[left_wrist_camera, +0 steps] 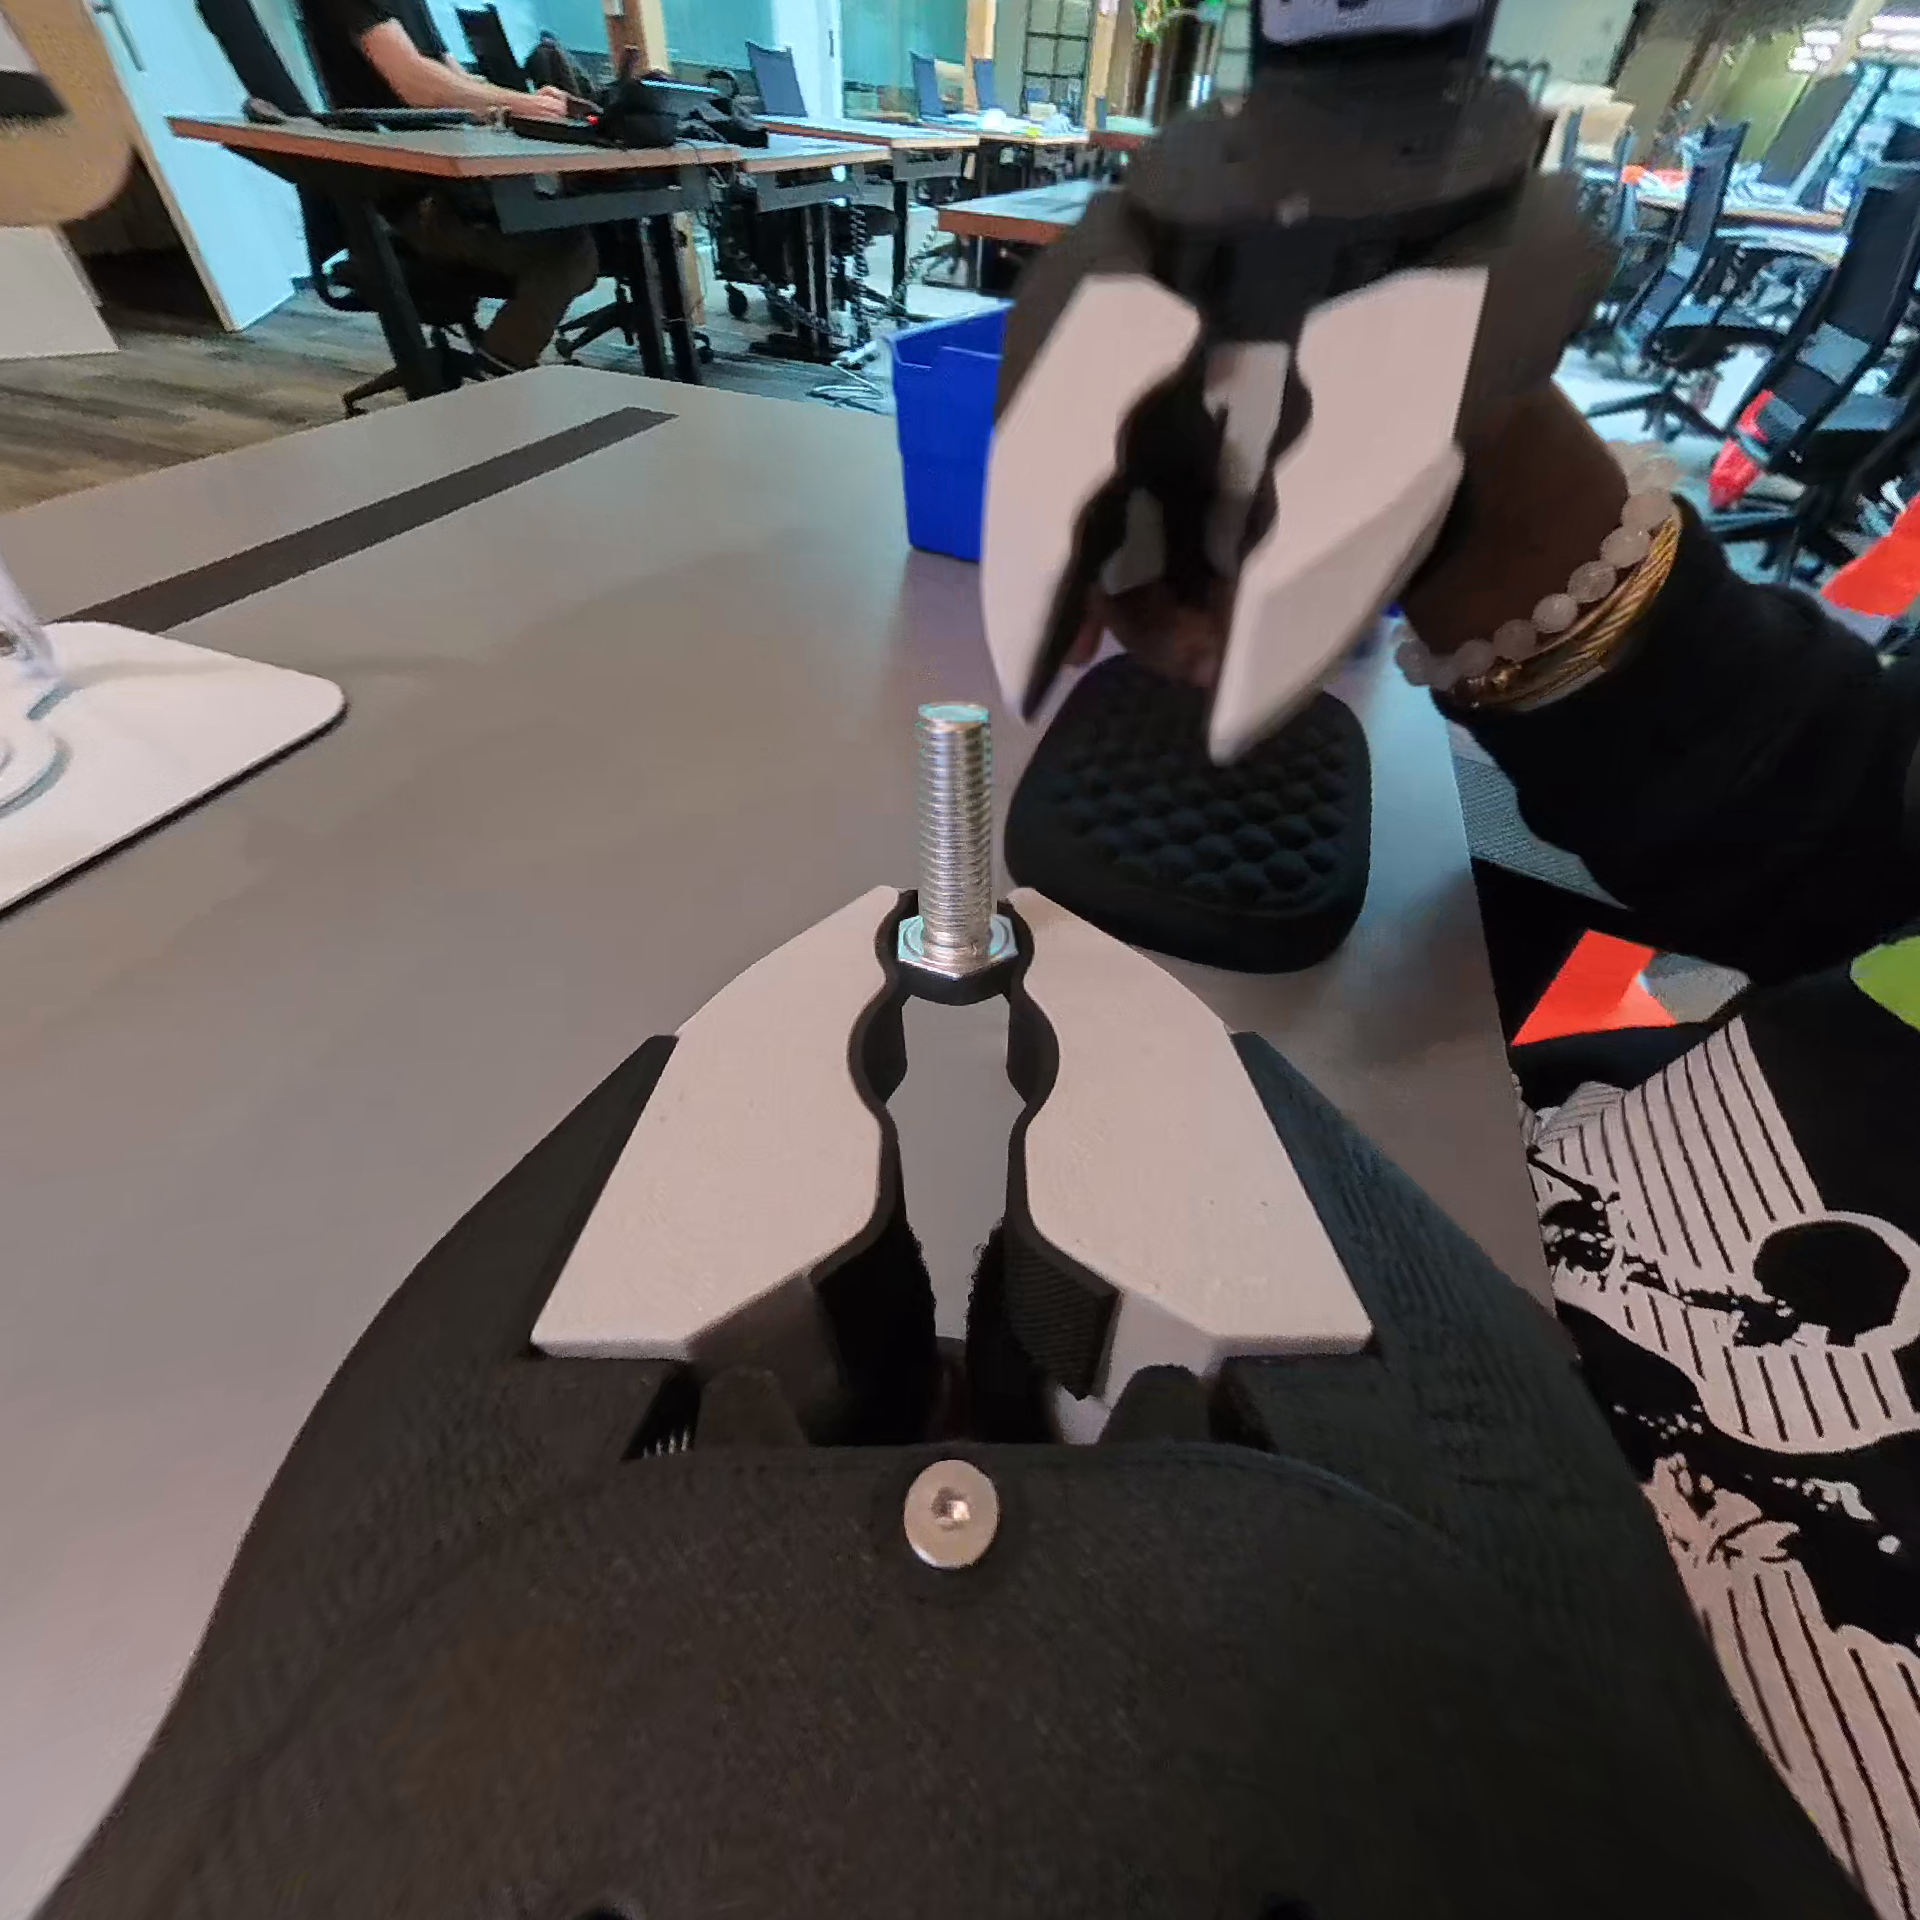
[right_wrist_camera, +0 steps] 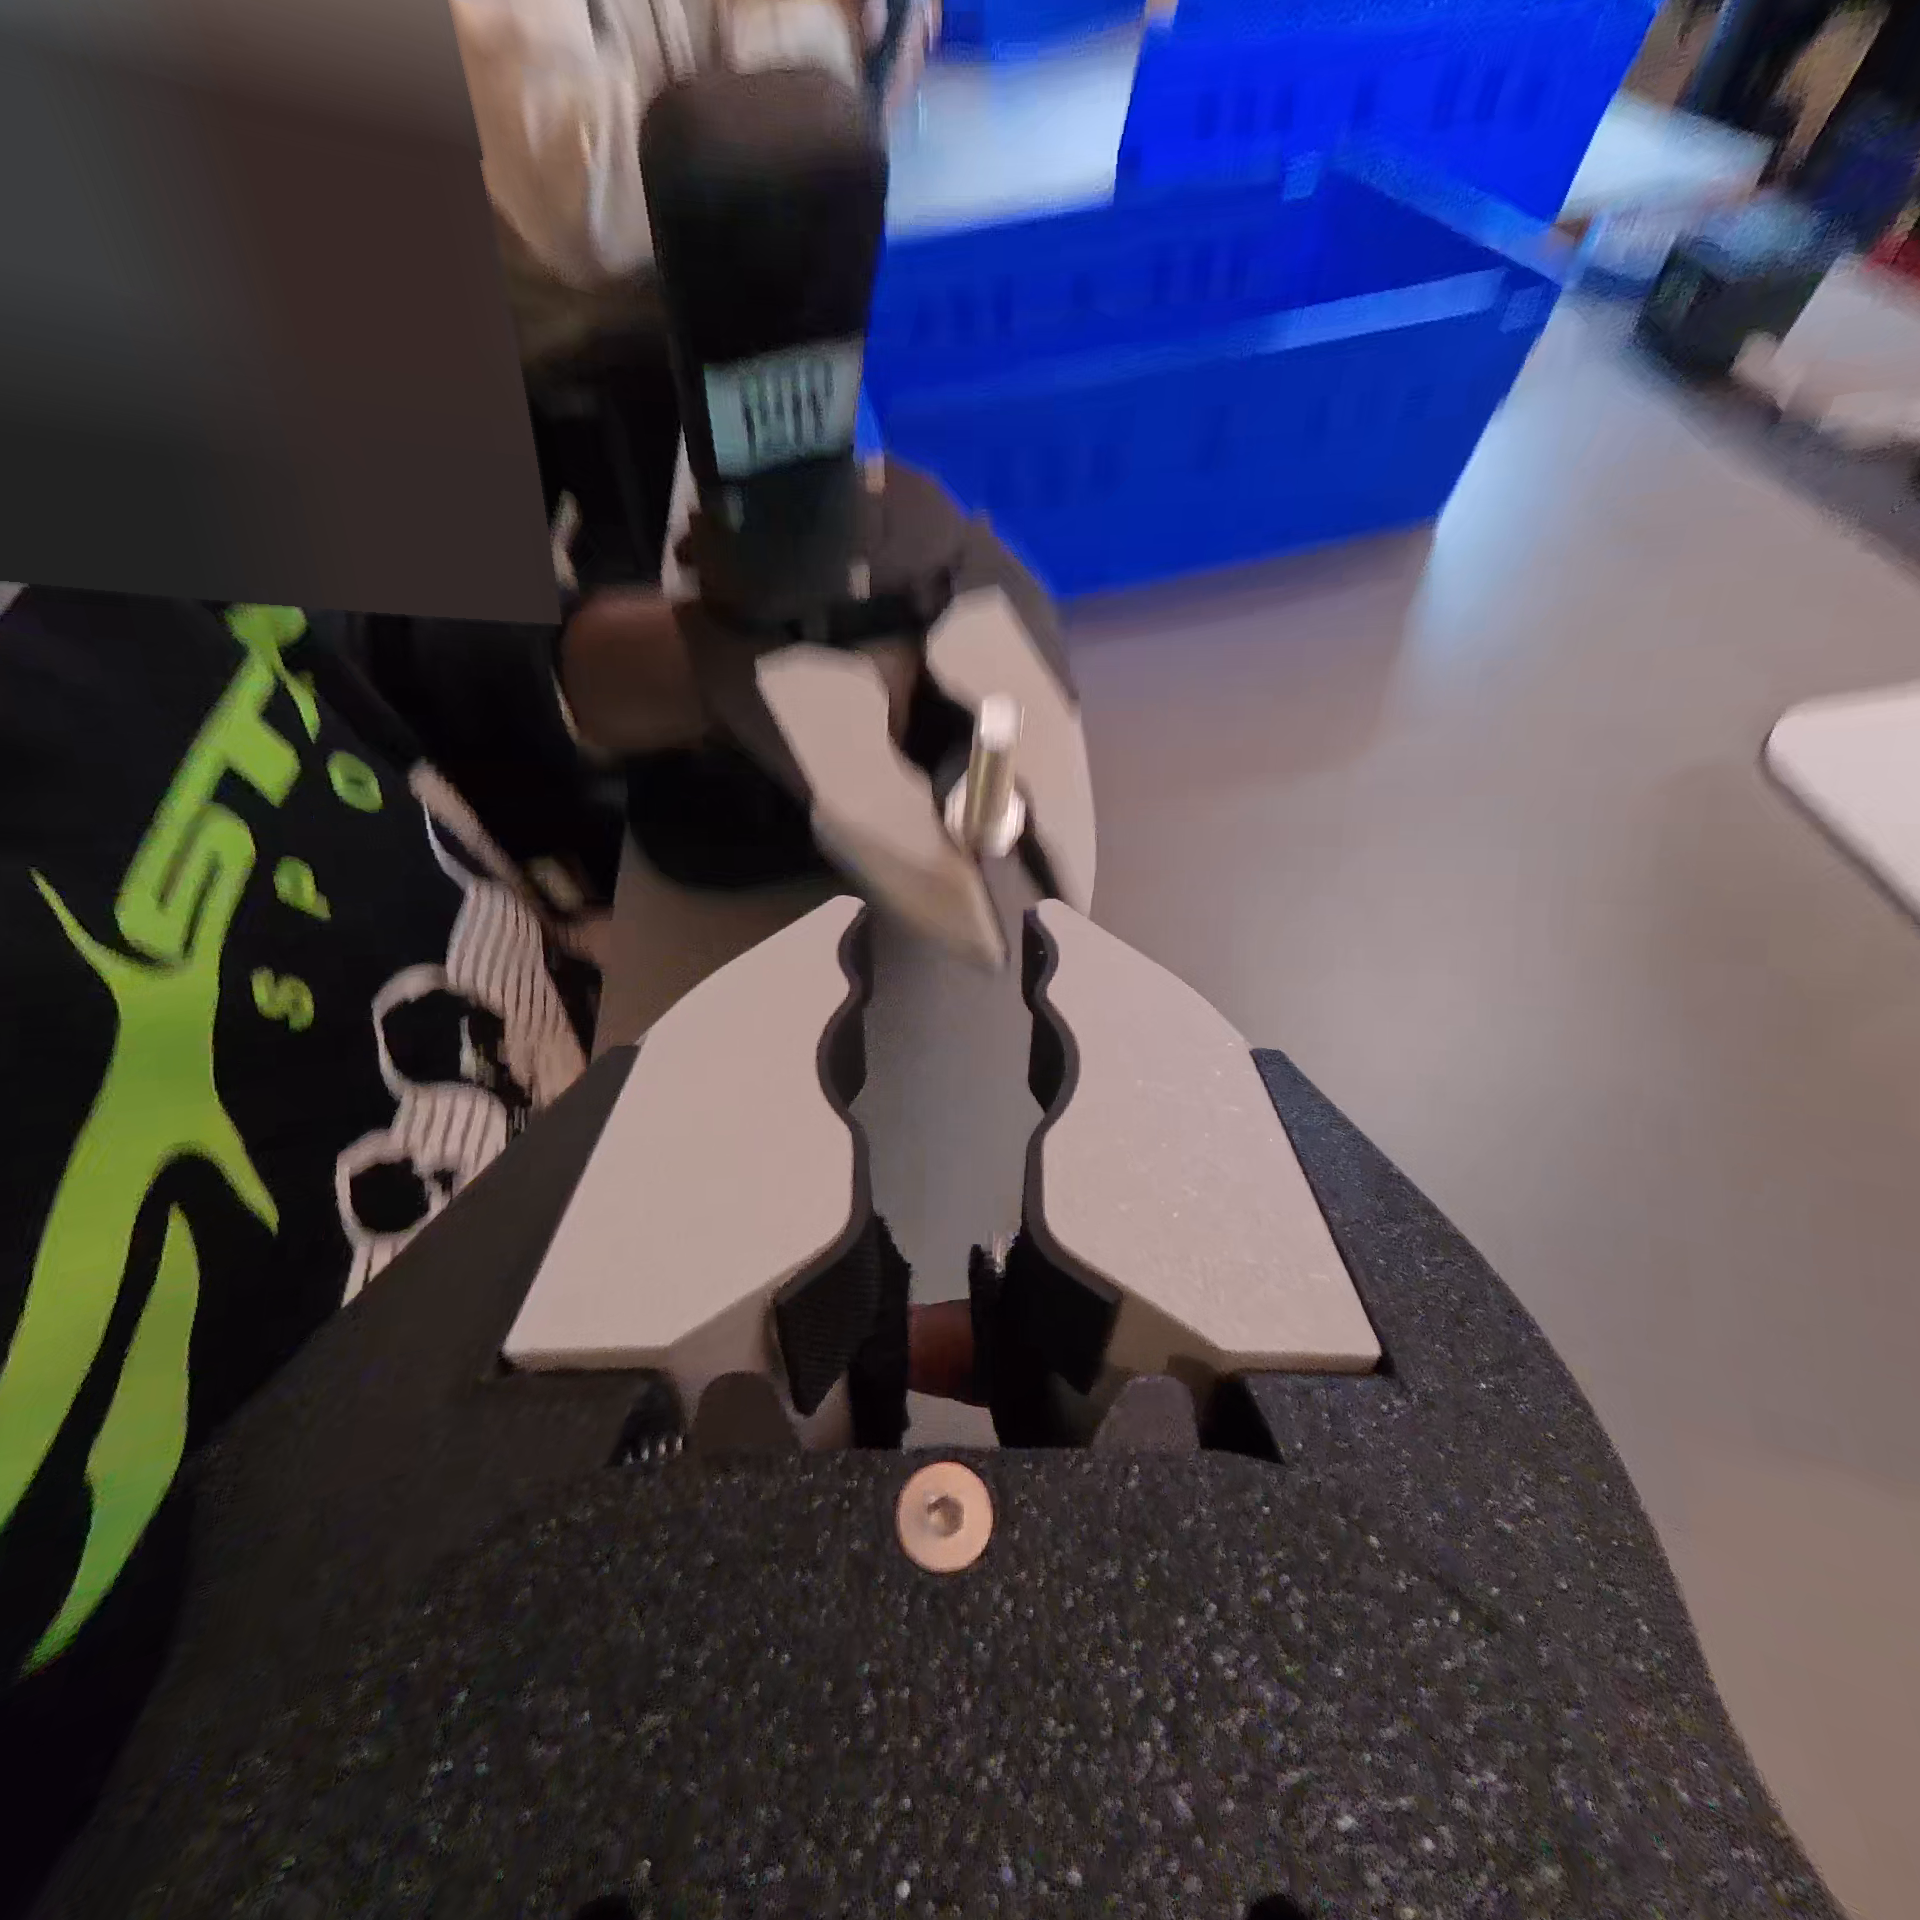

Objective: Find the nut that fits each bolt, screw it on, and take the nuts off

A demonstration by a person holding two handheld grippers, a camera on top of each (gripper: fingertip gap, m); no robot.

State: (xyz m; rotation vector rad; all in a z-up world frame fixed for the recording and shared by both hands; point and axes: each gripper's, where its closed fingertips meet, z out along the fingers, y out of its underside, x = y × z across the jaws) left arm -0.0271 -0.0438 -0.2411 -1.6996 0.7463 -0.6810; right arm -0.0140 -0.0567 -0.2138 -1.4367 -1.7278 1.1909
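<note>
The grey table [left_wrist_camera: 520, 790] runs wide and smooth, its far edge cut off behind a blue plastic bin [left_wrist_camera: 951, 436] that goes to a blur in the right wrist view. A white mat [left_wrist_camera: 156, 727] with rounded corners lies at the left, only partly in frame, and something clear stands on it that I cannot make out. Nearer the table edge sits a black cushion [left_wrist_camera: 1195, 831], dimpled like honeycomb, its upper part hidden behind the right gripper [left_wrist_camera: 1127, 717]. That gripper hangs above it, pale grey fingers spread apart with nothing between them, smeared by motion. The left gripper [left_wrist_camera: 954, 951] has flat grey pads edged in wavy black rubber and is clamped on the bolt [left_wrist_camera: 953, 821] at its hex head, held clear above the table. The bolt stands upright, bright steel, finely threaded to its flat tip, with no nut on the thread. Its underside is hidden by the fingers.
</note>
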